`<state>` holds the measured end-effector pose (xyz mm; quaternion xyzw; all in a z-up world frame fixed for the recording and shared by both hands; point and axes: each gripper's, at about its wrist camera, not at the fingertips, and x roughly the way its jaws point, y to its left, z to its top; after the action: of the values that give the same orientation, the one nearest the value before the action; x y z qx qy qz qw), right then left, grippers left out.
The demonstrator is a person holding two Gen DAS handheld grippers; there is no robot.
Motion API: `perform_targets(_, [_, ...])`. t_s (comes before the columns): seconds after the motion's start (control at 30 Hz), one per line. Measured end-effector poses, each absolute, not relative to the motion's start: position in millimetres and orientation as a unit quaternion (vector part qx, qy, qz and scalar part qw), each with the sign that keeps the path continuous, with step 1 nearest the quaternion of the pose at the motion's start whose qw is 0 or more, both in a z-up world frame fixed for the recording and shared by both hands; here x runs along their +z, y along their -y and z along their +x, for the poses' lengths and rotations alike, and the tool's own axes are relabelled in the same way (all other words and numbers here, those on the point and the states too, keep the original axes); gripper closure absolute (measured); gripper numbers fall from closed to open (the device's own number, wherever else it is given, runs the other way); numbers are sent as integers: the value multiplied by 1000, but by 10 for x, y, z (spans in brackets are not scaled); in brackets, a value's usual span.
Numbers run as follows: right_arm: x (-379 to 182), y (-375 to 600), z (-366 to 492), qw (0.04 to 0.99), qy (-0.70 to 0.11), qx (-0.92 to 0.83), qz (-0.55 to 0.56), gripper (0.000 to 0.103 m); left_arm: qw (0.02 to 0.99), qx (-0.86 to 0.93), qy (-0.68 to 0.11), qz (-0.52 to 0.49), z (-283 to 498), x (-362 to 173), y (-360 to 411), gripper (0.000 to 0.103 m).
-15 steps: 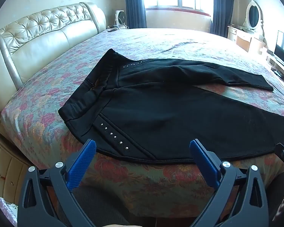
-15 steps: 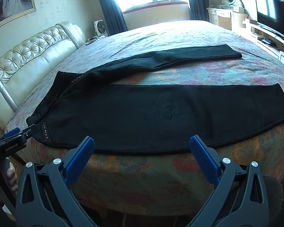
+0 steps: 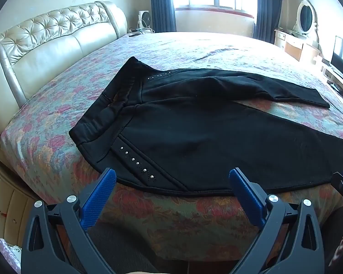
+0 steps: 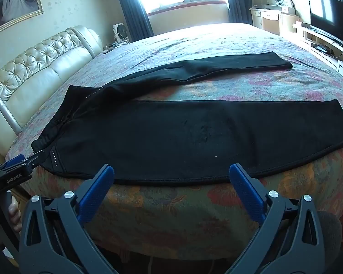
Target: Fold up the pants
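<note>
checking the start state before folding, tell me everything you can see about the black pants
The black pants lie spread flat on the floral bedspread, unfolded, with the waistband toward the headboard. The fabric looks soft, thick and matte. The two legs fork apart: the near one runs along the bed's edge, the far one angles away, slightly rumpled. A row of small silver studs trims each hip pocket. Only the bed touches them; both grippers' fingers are open, short of the near hem.

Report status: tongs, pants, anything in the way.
Left tongs and right tongs open, empty, short of the near hem. Black pants spread flat on the bed, legs apart, unfolded. Nothing in the way.
</note>
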<state>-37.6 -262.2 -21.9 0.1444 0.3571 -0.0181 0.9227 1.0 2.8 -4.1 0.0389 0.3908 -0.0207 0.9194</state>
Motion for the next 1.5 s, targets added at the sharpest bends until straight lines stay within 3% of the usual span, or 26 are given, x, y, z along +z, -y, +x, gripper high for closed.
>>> perform_targets(1.5, [-405,2654,-331,905,-402,-40,132,2,920,-28,-389,45,1,-8,54,4])
